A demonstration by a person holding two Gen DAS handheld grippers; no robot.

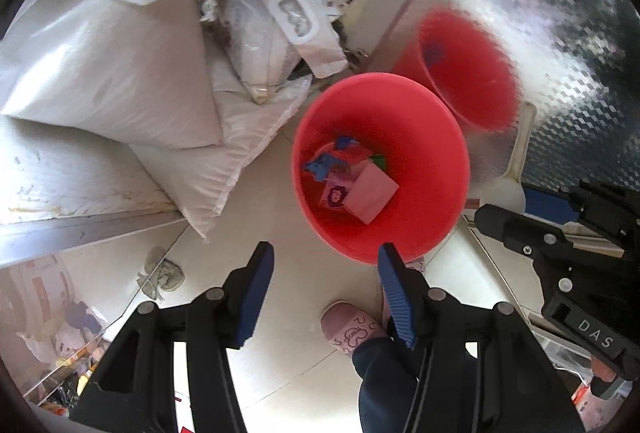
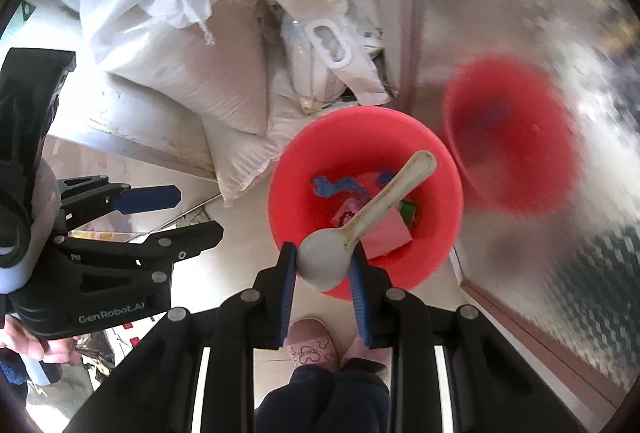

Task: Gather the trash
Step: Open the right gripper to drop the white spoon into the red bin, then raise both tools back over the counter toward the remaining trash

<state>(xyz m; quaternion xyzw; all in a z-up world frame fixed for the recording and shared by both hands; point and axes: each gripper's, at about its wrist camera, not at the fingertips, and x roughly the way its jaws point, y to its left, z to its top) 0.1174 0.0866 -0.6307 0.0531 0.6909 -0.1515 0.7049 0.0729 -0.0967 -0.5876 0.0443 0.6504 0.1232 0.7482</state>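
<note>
My right tongs (image 2: 323,265) are clamped on the bowl of one white plastic scoop (image 2: 360,225), whose handle reaches out over the mouth of the red bucket (image 2: 304,153). My left tongs (image 1: 326,289) are spread wide with nothing between them, hovering just short of the bucket's near rim (image 1: 448,129).

The bucket stands on the pale tiled floor (image 1: 280,365). Inside it I count about five scraps: a pink square of paper (image 1: 372,195), a crumpled blue piece (image 1: 320,165), a small pink wrapper with a purple print (image 1: 334,198), a bit of green (image 1: 380,162), and one more blue scrap (image 1: 345,142) at the far side. They overlap, so the count is rough.

To the bucket's right runs a shiny patterned metal wall (image 1: 580,81); the second red shape on it is the bucket's blurred reflection (image 1: 468,69). Close against the bucket's left and far side lies a heap of white woven sacks (image 1: 120,65). I make out at least three, plus one flat white pouch with an oval handle cutout (image 1: 296,13) on top.

Below my tongs I see two pink slippers (image 2: 308,343), one partly hidden by a finger, and a grey crumpled rag (image 1: 162,275) on the floor to the left.
</note>
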